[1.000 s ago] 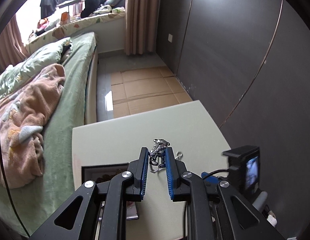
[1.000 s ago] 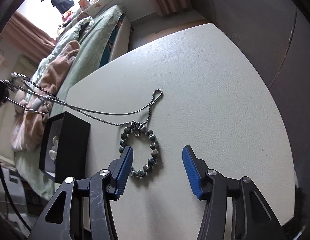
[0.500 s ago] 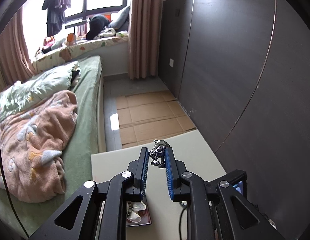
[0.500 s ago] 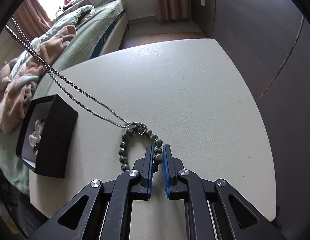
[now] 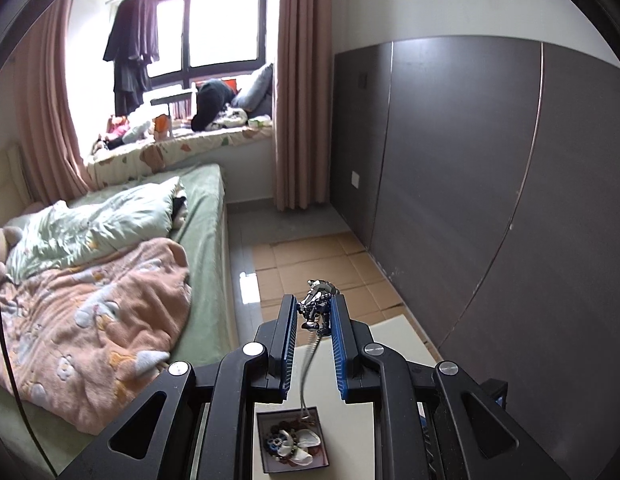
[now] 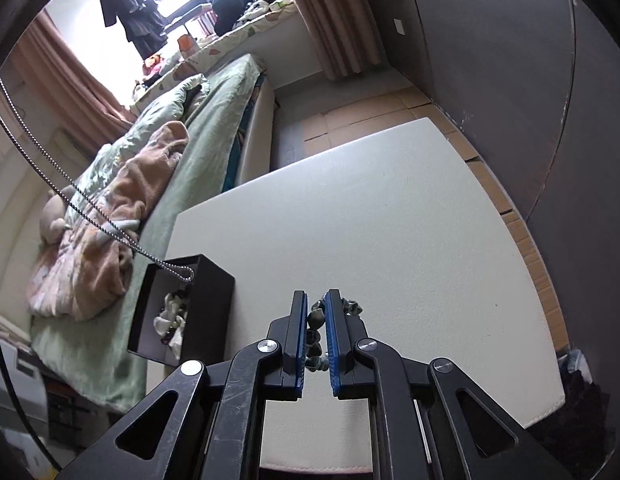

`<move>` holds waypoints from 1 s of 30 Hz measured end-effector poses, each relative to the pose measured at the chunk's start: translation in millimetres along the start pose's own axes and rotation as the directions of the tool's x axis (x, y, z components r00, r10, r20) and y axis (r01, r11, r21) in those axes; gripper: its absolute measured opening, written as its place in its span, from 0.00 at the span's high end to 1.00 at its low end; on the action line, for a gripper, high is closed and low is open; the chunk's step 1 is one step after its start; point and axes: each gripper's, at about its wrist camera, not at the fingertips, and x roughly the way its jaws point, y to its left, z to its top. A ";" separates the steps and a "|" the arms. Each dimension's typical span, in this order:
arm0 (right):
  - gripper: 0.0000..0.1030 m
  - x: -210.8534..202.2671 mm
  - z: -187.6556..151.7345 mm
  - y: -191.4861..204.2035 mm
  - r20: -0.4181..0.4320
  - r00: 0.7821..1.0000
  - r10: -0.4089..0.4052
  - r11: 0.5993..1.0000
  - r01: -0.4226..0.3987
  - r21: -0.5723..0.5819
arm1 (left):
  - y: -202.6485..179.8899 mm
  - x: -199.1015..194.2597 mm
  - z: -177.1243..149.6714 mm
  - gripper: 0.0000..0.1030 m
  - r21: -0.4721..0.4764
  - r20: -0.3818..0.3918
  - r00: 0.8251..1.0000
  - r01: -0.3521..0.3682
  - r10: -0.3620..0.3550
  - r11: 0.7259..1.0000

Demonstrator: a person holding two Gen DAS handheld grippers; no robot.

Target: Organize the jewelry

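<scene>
My left gripper (image 5: 313, 306) is shut on the metal pendant of a silver chain necklace (image 5: 317, 304) and holds it high above the table. The chain (image 5: 308, 368) hangs down into the open black jewelry box (image 5: 292, 442), which holds several pieces. In the right wrist view the chain (image 6: 82, 208) comes from the upper left and its end loop hangs at the box (image 6: 182, 312). My right gripper (image 6: 317, 304) is shut on a green bead bracelet (image 6: 315, 320) above the white table (image 6: 389, 220).
The box stands near the table's left edge. A bed with a pink blanket (image 5: 90, 312) lies to the left. A dark wall panel (image 5: 489, 200) runs along the right. Cardboard sheets (image 5: 310, 264) cover the floor beyond the table.
My left gripper rose, lifting the necklace off the table until its chain hangs over the box. My right gripper closed on the bead bracelet and lifted it, now free of the chain.
</scene>
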 end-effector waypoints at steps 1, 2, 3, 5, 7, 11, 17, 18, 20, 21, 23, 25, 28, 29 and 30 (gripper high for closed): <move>0.90 -4.0 -0.2 3.2 0.012 1.000 0.016 1.000 -0.016 0.000 | 2.7 -2.4 1.3 0.83 -0.002 0.004 1.000 -0.001 0.002 1.000; 0.90 -5.6 1.0 7.2 0.022 0.999 0.029 1.000 -0.029 0.001 | 5.2 -5.8 2.7 0.83 -0.005 0.008 1.000 -0.001 0.001 1.000; 0.90 -8.0 1.0 10.0 0.029 0.999 0.041 0.999 -0.041 0.002 | 6.9 -8.1 3.2 0.83 -0.007 0.009 1.000 0.000 0.000 1.000; 0.90 -10.9 2.3 16.6 0.040 0.997 0.063 0.998 -0.063 0.006 | 8.4 -9.6 2.4 0.83 -0.009 0.009 1.000 0.006 -0.006 1.000; 0.90 -14.1 1.9 20.6 0.052 0.995 0.083 0.996 -0.083 0.011 | 9.4 -10.4 0.5 0.83 -0.007 0.008 1.000 0.007 -0.007 1.000; 0.90 -16.8 4.2 27.9 0.077 0.990 0.121 0.992 -0.123 0.025 | 13.6 -6.7 -4.6 0.83 -0.015 -0.005 1.000 0.013 -0.014 1.000; 0.90 -21.8 4.4 35.6 0.105 0.977 0.184 0.982 -0.188 0.029 | 19.8 1.7 -17.9 0.83 -0.011 -0.026 1.000 0.017 -0.017 1.000; 0.90 -22.0 4.3 36.6 0.107 0.976 0.188 0.981 -0.191 0.027 | 21.3 3.8 -20.3 0.83 -0.012 -0.030 0.999 0.018 -0.018 1.000; 0.90 -19.9 4.1 38.6 0.105 0.975 0.193 0.980 -0.197 0.027 | 23.6 7.5 -25.7 0.83 -0.013 -0.039 0.999 0.019 -0.019 1.000; 0.90 -18.4 4.0 39.4 0.103 0.975 0.196 0.980 -0.200 0.027 | 25.6 11.2 -29.7 0.83 -0.014 -0.046 0.999 0.018 -0.019 1.000; 0.90 -16.1 2.7 40.5 0.097 0.975 0.199 0.979 -0.203 0.029 | 28.6 18.4 -37.4 0.83 -0.017 -0.060 0.998 0.019 -0.020 1.000; 0.90 -15.6 2.5 42.9 0.100 0.972 0.214 0.976 -0.218 0.026 | 32.6 30.0 -48.1 0.83 -0.023 -0.084 0.996 0.027 -0.029 0.999; 0.90 -16.8 2.9 47.3 0.114 0.965 0.236 0.971 -0.239 0.013 | 37.6 47.0 -65.2 0.83 -0.038 -0.123 0.991 0.041 -0.045 0.998; 0.90 -17.3 2.7 48.6 0.117 0.963 0.243 0.969 -0.246 0.011 | 38.5 51.3 -69.8 0.83 -0.043 -0.133 0.990 0.044 -0.050 0.998; 0.89 -16.5 2.8 49.9 0.120 0.960 0.252 0.967 -0.255 0.009 | 40.4 58.2 -76.5 0.83 -0.050 -0.148 0.987 0.051 -0.058 0.997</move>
